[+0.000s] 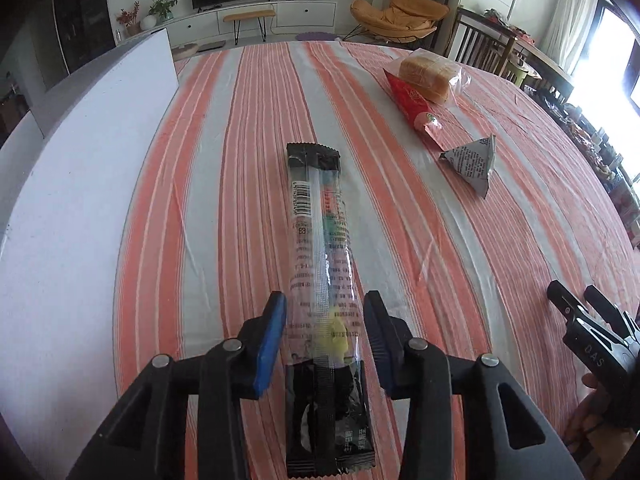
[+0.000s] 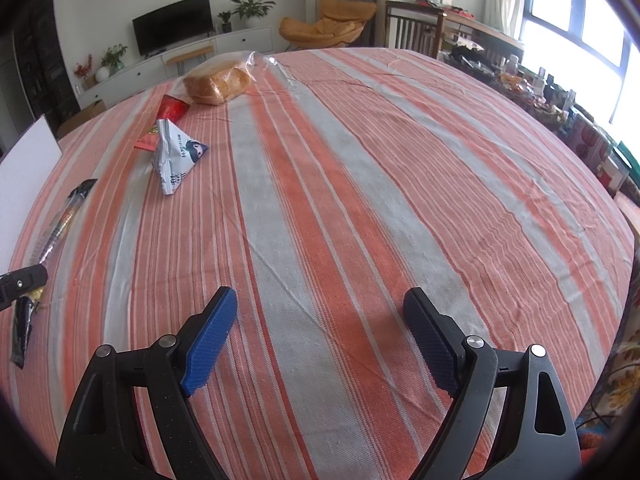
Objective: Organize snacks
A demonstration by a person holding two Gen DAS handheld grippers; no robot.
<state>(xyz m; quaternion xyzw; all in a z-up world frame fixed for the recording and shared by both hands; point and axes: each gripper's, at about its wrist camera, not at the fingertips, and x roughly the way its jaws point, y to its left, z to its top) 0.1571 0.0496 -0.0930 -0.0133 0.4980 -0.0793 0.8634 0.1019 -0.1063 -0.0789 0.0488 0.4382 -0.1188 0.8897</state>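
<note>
The left gripper [image 1: 324,332] hangs low over the desk [image 1: 440,240], which is covered in an orange-and-grey striped cloth, and its jaws stand spread apart on either side of a long stick-shaped snack packet [image 1: 320,248] without visibly touching it. The packet lies flat on the cloth, running straight away from the camera, with black printed ends, a clear middle and a barcode near the far end; its near end passes under and between the blue pads [image 1: 272,344]. Further off and to the right lies a small grey pyramid-shaped snack pouch [image 1: 474,160], and beyond it a red cone-shaped wrapper [image 1: 414,106] rests just beside, perhaps touching, a loaf of bread in a clear bag [image 1: 430,74]. A white board [image 1: 80,152] stands along the left edge of the desk. The right gripper [image 2: 320,344] is held well apart from all the snacks, over bare striped cloth, its jaws wide and empty. From the right wrist view the stick packet [image 2: 60,220] appears at the far left, with the pyramid pouch [image 2: 176,160], the red wrapper [image 2: 170,110] and the bread [image 2: 218,82] lined up beyond it.
</note>
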